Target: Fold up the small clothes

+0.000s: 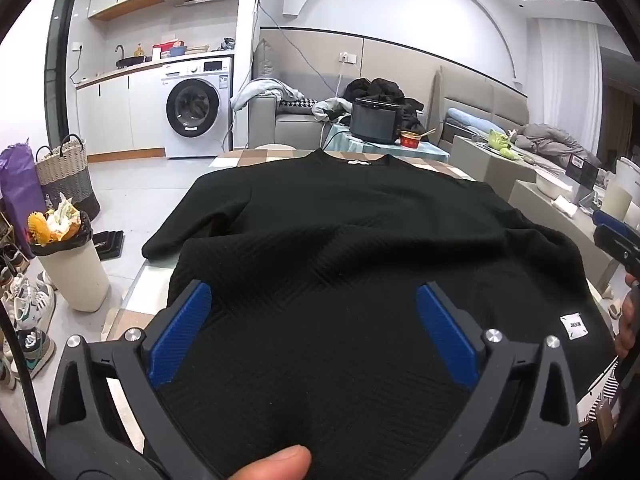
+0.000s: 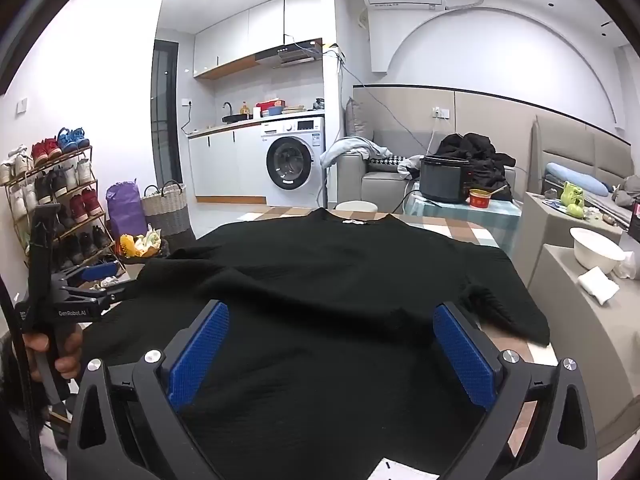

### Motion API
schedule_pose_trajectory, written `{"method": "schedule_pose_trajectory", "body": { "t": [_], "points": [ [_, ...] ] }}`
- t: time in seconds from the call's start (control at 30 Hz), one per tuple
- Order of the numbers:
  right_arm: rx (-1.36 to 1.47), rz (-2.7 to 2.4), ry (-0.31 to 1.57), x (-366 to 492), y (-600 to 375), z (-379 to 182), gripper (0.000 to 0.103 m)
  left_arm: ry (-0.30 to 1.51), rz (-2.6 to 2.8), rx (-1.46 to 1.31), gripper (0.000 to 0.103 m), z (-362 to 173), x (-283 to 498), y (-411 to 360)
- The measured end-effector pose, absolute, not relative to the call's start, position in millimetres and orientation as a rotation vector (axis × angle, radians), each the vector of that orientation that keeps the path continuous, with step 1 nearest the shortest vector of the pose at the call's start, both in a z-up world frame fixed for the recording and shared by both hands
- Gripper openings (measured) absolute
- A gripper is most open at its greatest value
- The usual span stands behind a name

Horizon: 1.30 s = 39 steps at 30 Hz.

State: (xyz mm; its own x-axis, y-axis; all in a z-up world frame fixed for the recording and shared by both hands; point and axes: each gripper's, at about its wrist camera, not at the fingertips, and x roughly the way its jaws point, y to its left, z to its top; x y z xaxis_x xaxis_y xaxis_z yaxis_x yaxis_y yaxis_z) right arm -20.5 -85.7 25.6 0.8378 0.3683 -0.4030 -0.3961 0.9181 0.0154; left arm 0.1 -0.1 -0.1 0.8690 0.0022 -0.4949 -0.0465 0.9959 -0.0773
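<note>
One black sweater (image 1: pixel 340 216) lies spread flat on the checked table (image 1: pixel 256 158), neck away from the person. It bears two white tags: one at the hem reading "JACK IN" (image 1: pixel 575 325), one at the collar (image 2: pixel 353 222), unreadable. The left gripper (image 1: pixel 314 308), marked "GenRobot.AI", and right gripper (image 2: pixel 331 334) both gape wide above the cloth, grasping nothing

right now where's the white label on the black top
In the left wrist view the white label sits on the black top near its hem, right of the open left gripper, close to the table's right edge.
</note>
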Motion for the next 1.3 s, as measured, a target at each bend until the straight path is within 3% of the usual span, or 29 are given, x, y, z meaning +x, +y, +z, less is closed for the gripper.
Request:
{"method": "schedule_pose_trajectory", "body": {
  "t": [1.3],
  "points": [
    [-0.05, 0.373, 0.419, -31.1, -87.7, 34.0, 0.103, 0.501, 0.022, -0.091, 0.102, 4.8, -7.7, 3.5]
  ]
}}
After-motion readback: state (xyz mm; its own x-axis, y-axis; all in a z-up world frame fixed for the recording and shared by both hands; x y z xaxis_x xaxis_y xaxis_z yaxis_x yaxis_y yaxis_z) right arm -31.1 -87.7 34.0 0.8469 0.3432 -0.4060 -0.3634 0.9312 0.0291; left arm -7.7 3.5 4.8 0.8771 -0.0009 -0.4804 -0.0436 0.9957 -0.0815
